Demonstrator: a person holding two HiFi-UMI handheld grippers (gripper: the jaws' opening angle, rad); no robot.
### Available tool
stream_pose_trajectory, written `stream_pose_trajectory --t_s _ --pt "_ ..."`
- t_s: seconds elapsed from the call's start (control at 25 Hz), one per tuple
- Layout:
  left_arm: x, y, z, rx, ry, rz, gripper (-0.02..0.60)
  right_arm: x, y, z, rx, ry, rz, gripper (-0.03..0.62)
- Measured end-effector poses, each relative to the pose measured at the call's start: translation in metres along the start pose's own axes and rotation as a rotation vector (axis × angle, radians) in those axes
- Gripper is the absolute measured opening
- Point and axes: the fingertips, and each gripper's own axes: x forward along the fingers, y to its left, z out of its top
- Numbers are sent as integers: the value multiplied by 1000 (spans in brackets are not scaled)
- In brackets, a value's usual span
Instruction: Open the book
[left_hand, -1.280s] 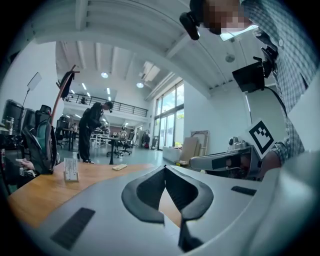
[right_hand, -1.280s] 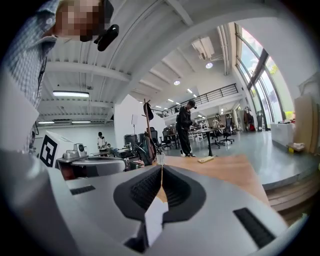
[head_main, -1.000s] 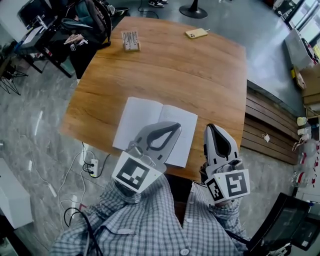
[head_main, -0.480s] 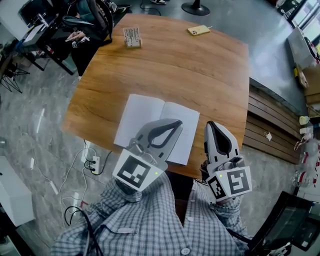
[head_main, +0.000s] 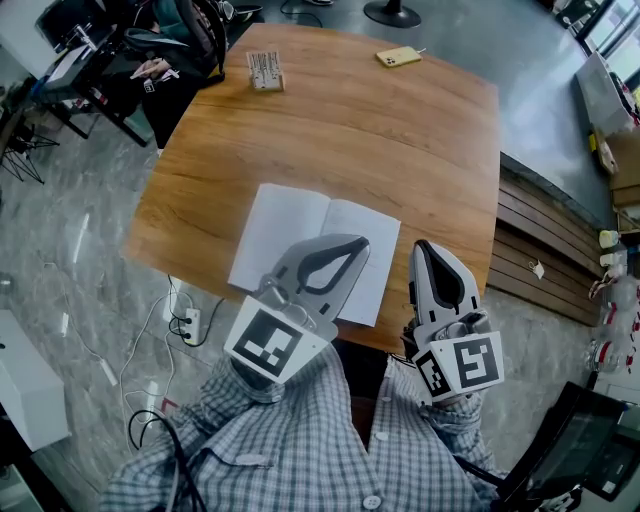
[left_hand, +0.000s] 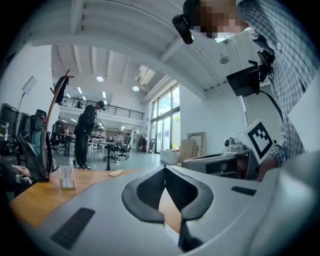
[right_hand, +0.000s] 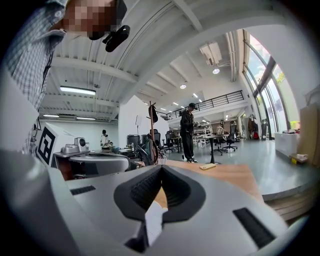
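Note:
The book (head_main: 300, 235) lies open on the wooden table (head_main: 380, 140) near its front edge, two white pages facing up. In the head view my left gripper (head_main: 360, 242) is held level above the right-hand page, jaws shut and holding nothing. My right gripper (head_main: 421, 248) hangs just right of the book, over the table's front edge, shut and empty too. In the left gripper view the dark pads (left_hand: 150, 192) meet at a point, and the right gripper (left_hand: 220, 162) shows beside them. A strip of white page (right_hand: 154, 222) shows behind the closed pads in the right gripper view.
At the table's far side stand a small card holder (head_main: 263, 72) and a yellow phone (head_main: 397, 57). A seated person and chairs are at the back left. A power strip with cables (head_main: 186, 325) lies on the floor left, wooden planks (head_main: 540, 250) right.

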Motion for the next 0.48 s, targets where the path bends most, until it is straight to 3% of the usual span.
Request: stream_pose_trajectory --t_s 0.48 --pt "-1 -2 -1 5 14 -11 9 2 6 -1 -47 13 2 21"
